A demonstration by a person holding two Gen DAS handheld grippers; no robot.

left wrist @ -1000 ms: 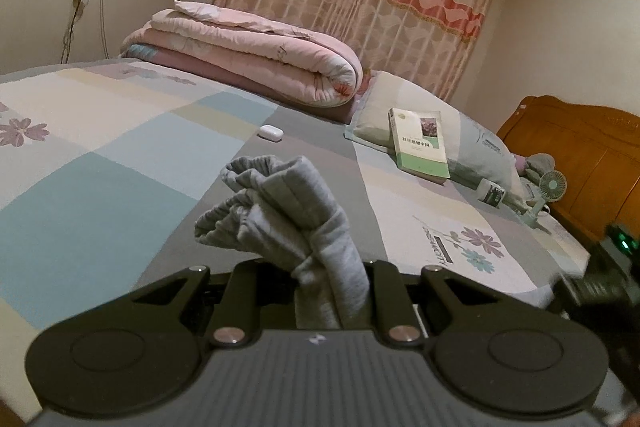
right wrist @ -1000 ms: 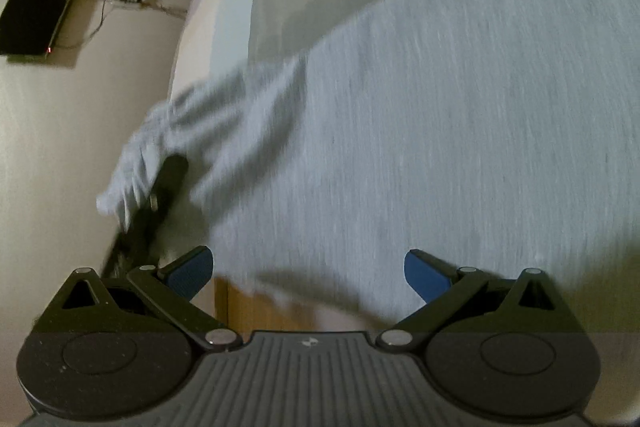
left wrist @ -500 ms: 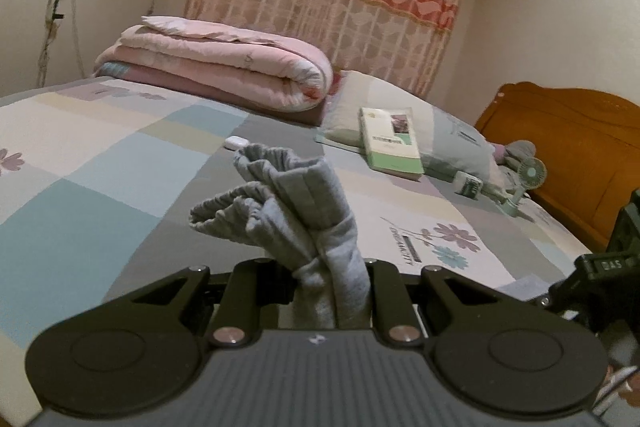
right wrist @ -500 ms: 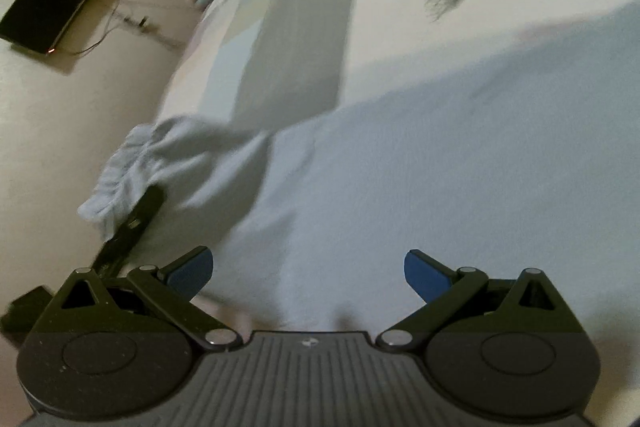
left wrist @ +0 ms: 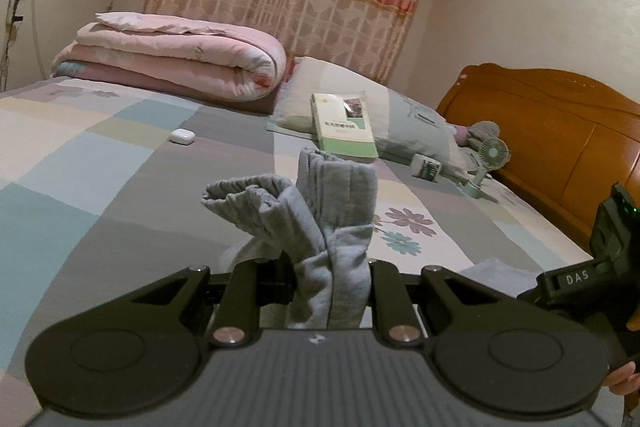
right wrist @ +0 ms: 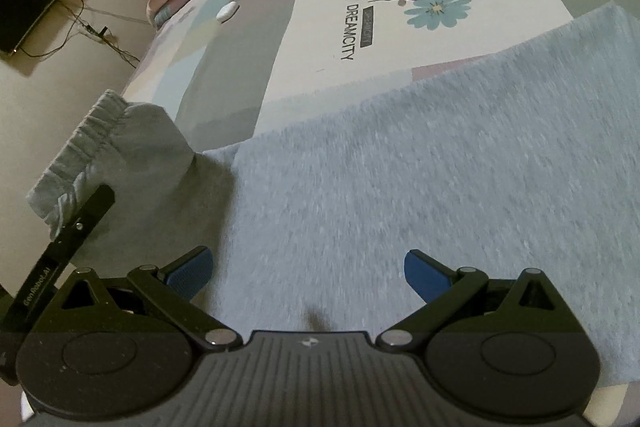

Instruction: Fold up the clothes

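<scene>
Left gripper (left wrist: 332, 291) is clamped on the bunched ribbed end of the grey garment (right wrist: 420, 187), likely a cuff or waistband, held up off the bed (left wrist: 120, 163). Lifting that end makes sense for a fold: it frees the fabric so it can be carried over the flat part. In the right wrist view the lifted end (right wrist: 108, 147) sits at far left, raised above the spread cloth, with the left gripper's finger (right wrist: 86, 219) pinching it.

Rest of the garment lies flat on the bed, running from centre out to the right edge, below the flower print (right wrist: 436, 9).

Right gripper (right wrist: 308, 273) hovers over the flat cloth, jaws wide apart, nothing between the blue pads (right wrist: 188, 269). Probably positioned to pin or pick the cloth for the fold; no contact visible.

Clutter on the far side, well apart from the work: quilt (left wrist: 172, 63), earbud case (left wrist: 183, 137), book (left wrist: 344, 127), fan (left wrist: 490, 159).

Versus a second ago: right camera has pulled back and tilted up, so the bed print is now in view and blur is lower. Left grip is unchanged; the bunch sits a little further right and higher in frame.
</scene>
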